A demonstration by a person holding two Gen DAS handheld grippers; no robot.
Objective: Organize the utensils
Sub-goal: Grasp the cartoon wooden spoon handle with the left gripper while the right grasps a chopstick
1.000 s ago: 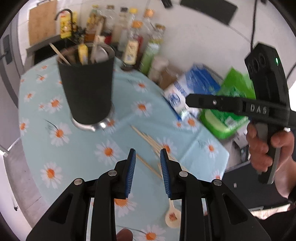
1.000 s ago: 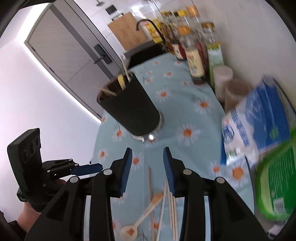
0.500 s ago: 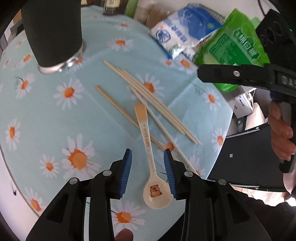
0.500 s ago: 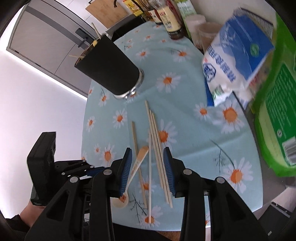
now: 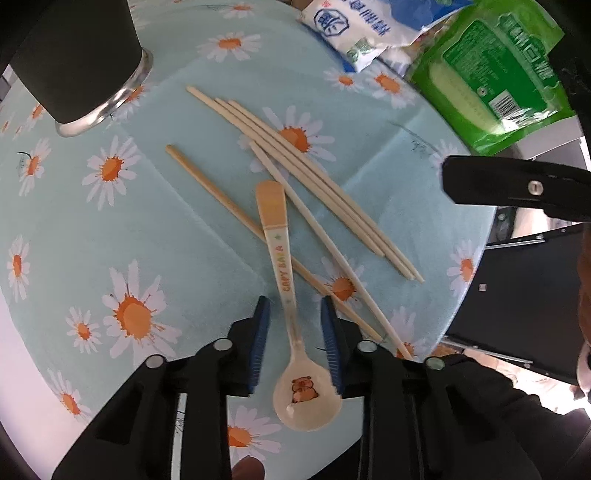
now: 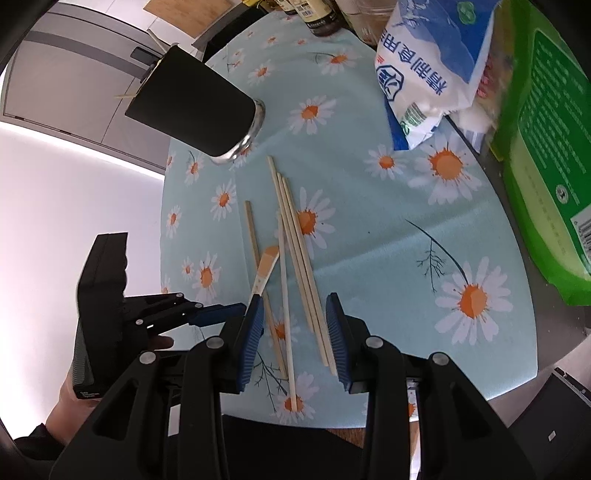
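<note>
A cream spoon (image 5: 284, 291) with a cartoon animal in its bowl lies on the daisy tablecloth (image 5: 110, 229) among several wooden chopsticks (image 5: 314, 177). My left gripper (image 5: 295, 314) is open, its jaws either side of the spoon's neck, not closed on it. My right gripper (image 6: 295, 314) is open above the near ends of the chopsticks (image 6: 295, 251); the spoon's handle (image 6: 266, 267) shows left of them. The black utensil cup (image 6: 195, 110) stands upright at the far left of the table, holding sticks. It also shows in the left wrist view (image 5: 74, 62).
A blue-white bag (image 6: 432, 74) and a green packet (image 6: 546, 147) sit at the table's right edge. Bottles (image 6: 317, 14) stand at the back. The table's near edge (image 6: 406, 398) lies just below the grippers. The right gripper's finger (image 5: 517, 188) reaches in at the right.
Both grippers have tilted down from facing the cup and dropped toward the table. My left gripper has closed in around the spoon's neck. My right gripper has lowered over the chopsticks. Both stay open.
</note>
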